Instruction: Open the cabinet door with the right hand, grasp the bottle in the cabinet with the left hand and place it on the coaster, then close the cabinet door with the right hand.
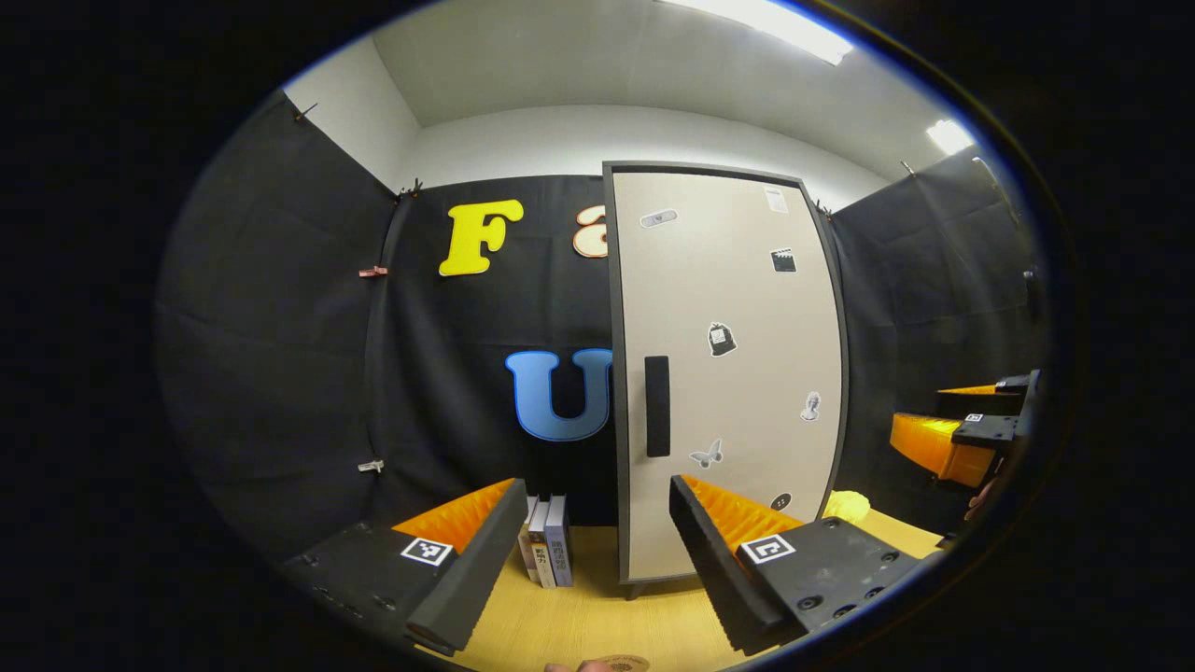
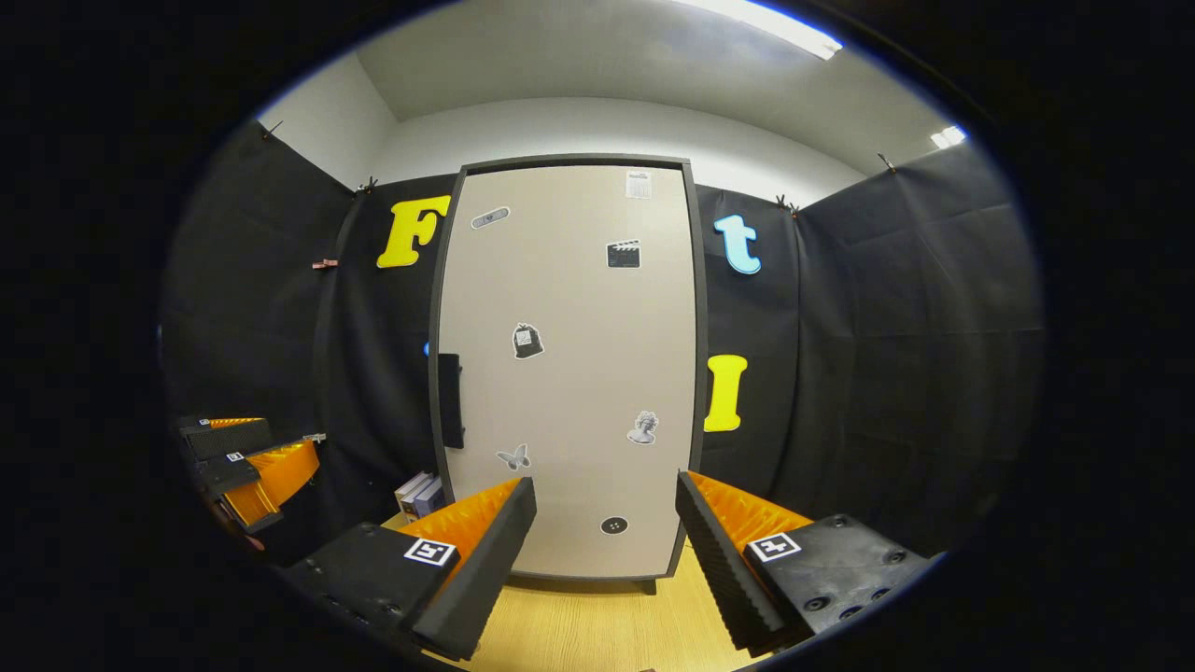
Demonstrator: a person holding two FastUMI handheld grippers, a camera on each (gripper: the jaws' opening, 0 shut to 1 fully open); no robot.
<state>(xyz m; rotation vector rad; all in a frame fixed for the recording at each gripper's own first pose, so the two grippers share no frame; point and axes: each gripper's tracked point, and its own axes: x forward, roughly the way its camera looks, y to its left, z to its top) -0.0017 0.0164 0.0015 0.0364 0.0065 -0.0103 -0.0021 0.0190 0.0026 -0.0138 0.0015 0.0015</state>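
The cabinet door (image 2: 569, 373) is shut, a tall beige panel in a dark frame standing upright on the wooden tabletop (image 2: 597, 625), and the bottle can't be seen, so where it sits can't be told from here. In the right gripper view the right gripper (image 2: 605, 569) hangs in front of the door with its fingers spread wide and nothing between them, clear of the door. The black handle (image 2: 450, 399) sits at about 9 o'clock on the door's edge, and stickers (a butterfly, a clapperboard, a little bust and so on) are dotted over the panel. The left gripper (image 1: 597, 569) is wide open too, holding nothing, with the handle (image 1: 657, 405) straight ahead at 12 o'clock from its fingers. A few books (image 1: 547, 553) stand upright just left of the cabinet's base. At 6 o'clock in the left gripper view the edge of a round brownish coaster (image 1: 624, 663) peeks in on the tabletop, and something yellow (image 1: 847, 505) pokes out at the cabinet's lower right. Each gripper also shows off to the side of the other one's view, open there as well.
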